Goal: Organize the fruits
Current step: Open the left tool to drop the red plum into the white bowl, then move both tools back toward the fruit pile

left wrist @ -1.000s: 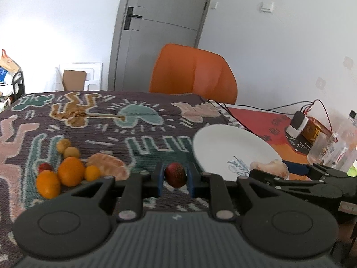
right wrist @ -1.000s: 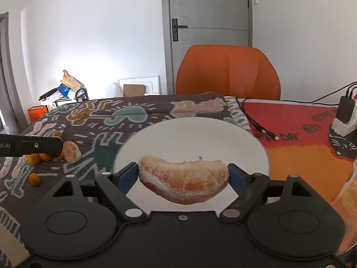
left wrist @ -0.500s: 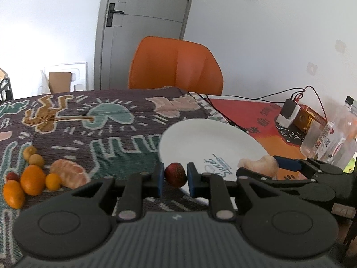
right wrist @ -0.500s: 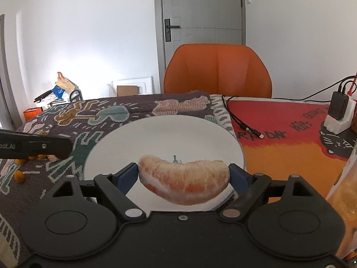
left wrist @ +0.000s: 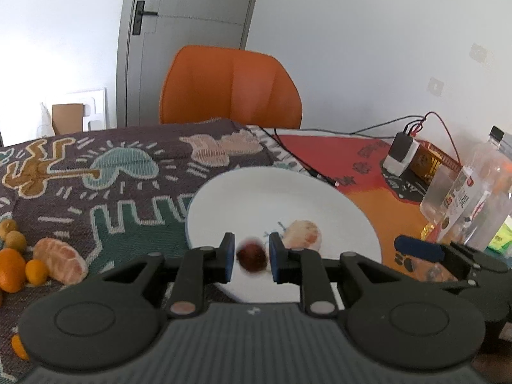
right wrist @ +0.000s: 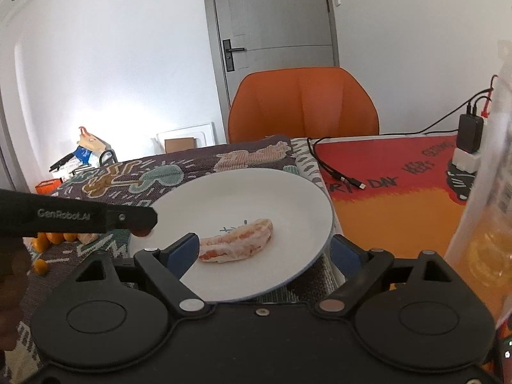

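Note:
A white plate (left wrist: 256, 192) sits on the patterned cloth. My left gripper (left wrist: 249, 249) hangs over its near edge, jaws opening. A small dark red fruit (left wrist: 252, 257) is blurred between the pads, with slim gaps on both sides. A peeled citrus segment (right wrist: 238, 240) lies on the plate (right wrist: 256, 192), free of my right gripper (right wrist: 264, 244), whose jaws are opening wide around it. The left gripper's finger (right wrist: 137, 220) reaches in from the left with the red fruit (right wrist: 142, 232) under its tip. More fruit stays on the cloth: oranges (left wrist: 11, 268) and another peeled segment (left wrist: 60, 259).
An orange chair (left wrist: 230, 89) stands behind the table. On the red mat at the right are a charger (left wrist: 401, 156) with cables and a clear bottle (left wrist: 473, 192). A black cable (right wrist: 339, 172) lies just beyond the plate.
Both grippers moved over the plate. The right jaws let go of the citrus segment, which now rests on the plate. The left jaws have parted from the red fruit.

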Demonstrator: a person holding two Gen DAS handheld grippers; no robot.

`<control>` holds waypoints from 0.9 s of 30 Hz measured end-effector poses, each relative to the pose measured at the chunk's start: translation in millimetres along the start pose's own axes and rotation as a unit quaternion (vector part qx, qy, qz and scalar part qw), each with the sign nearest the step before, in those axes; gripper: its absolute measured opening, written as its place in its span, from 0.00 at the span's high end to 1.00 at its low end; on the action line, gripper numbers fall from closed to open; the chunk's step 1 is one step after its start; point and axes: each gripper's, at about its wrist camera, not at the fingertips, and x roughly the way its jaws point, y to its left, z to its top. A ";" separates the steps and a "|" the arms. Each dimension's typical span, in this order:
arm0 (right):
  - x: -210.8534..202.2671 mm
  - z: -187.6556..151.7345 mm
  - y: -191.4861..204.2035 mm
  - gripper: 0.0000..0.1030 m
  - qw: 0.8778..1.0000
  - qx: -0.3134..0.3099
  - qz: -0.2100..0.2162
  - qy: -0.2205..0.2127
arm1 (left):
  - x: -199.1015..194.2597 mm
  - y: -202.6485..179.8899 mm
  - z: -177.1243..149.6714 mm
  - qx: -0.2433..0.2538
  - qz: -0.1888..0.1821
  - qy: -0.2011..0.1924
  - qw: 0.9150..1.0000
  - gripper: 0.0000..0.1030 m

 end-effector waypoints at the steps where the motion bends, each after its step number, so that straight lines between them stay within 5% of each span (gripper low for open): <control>1: -1.1 -0.3 -0.1 0.13 1.000 0.002 0.001 -0.001 | -0.9 -0.5 0.3 0.002 0.004 -0.001 1.000 0.76; 7: -2.4 -4.3 4.3 0.13 1.000 0.007 0.002 0.003 | -13.1 9.3 -1.5 -0.007 0.014 -0.007 1.000 0.70; 16: -5.7 -7.2 24.3 0.11 1.000 0.007 0.014 0.004 | -44.7 38.1 -9.1 -0.027 0.048 -0.024 0.998 0.41; 21: -6.7 -6.3 37.0 0.03 1.000 0.008 0.019 0.005 | -65.6 51.5 -14.5 -0.030 0.072 -0.046 0.996 0.16; 27: -15.8 -6.8 49.0 0.00 1.000 0.015 0.019 0.003 | -95.5 69.2 -20.4 -0.034 0.100 -0.073 0.992 0.05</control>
